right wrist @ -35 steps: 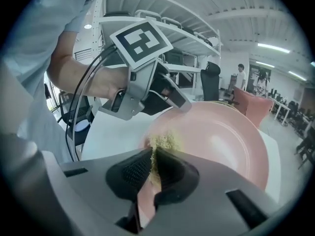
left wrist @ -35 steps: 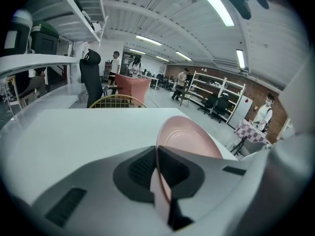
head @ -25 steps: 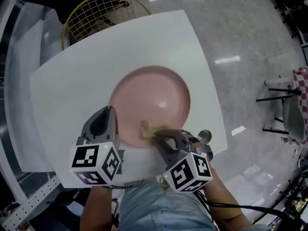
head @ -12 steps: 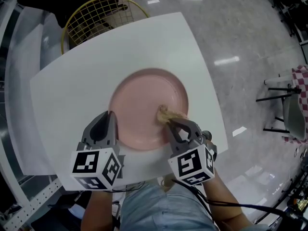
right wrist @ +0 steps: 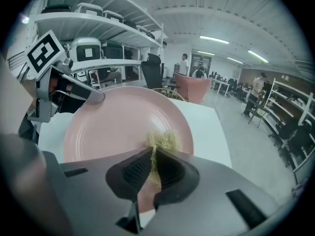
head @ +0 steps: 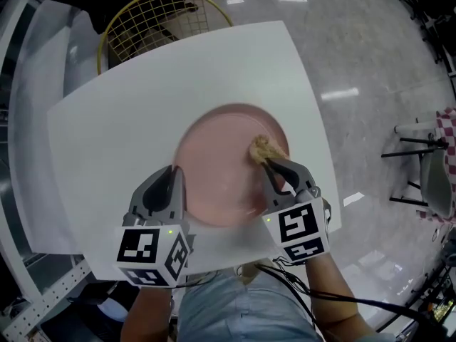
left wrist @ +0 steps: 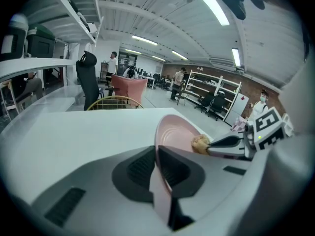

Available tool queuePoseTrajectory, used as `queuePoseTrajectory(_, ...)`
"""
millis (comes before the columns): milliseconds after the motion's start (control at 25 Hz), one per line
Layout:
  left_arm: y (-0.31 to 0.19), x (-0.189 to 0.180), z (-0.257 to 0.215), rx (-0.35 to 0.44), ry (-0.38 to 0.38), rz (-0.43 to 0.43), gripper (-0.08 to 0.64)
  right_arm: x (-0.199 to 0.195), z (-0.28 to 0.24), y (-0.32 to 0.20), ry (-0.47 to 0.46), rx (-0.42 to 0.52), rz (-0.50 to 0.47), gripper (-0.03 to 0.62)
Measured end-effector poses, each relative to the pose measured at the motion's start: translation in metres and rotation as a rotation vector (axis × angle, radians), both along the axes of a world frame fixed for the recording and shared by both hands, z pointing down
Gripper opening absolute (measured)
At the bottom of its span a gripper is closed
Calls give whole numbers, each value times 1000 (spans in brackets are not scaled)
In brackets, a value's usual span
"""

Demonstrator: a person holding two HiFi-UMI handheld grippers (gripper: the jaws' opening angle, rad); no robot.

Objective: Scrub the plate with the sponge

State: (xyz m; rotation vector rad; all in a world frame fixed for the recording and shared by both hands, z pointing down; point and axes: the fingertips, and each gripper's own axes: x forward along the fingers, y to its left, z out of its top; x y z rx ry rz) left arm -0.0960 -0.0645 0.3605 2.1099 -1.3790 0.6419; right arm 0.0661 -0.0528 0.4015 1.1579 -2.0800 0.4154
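A pink plate (head: 221, 169) lies on the white table (head: 107, 120), its left side tipped up. My left gripper (head: 174, 175) is shut on the plate's near left rim (left wrist: 156, 181). The tan sponge (head: 265, 149) presses on the plate's right part, and my right gripper (head: 271, 164) is shut on it. In the right gripper view the sponge (right wrist: 165, 141) sits on the plate (right wrist: 113, 127) just past the jaws. In the left gripper view the sponge (left wrist: 201, 143) shows at the far rim of the plate (left wrist: 174, 132).
A yellow wire chair (head: 153, 16) stands behind the table's far edge. The table's right edge (head: 324, 155) drops to a shiny floor. A stool (head: 434, 169) and checked cloth stand far right. Shelving and people show in the background of the gripper views.
My right gripper has carried the sponge from the plate's near edge up and to the right across the plate. The left gripper keeps its hold on the rim.
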Motion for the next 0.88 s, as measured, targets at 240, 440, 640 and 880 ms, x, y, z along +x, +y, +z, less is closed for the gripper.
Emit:
queuePoseTrajectory(240, 0, 8, 0, -3, 7, 20, 25, 6, -5, -27, 16, 21, 20, 34)
queuePoseTrajectory(440, 1, 9, -1, -6, 18, 23, 25, -7, -8, -37, 25, 38, -7, 34)
queuePoseTrajectory(640, 0, 8, -1, -6, 25, 16, 25, -23, -13, -45, 23, 65, -55, 34)
queuePoseTrajectory(880, -1, 7, -3, 2, 20, 22, 25, -51, -23, -47, 8, 97, -128, 34)
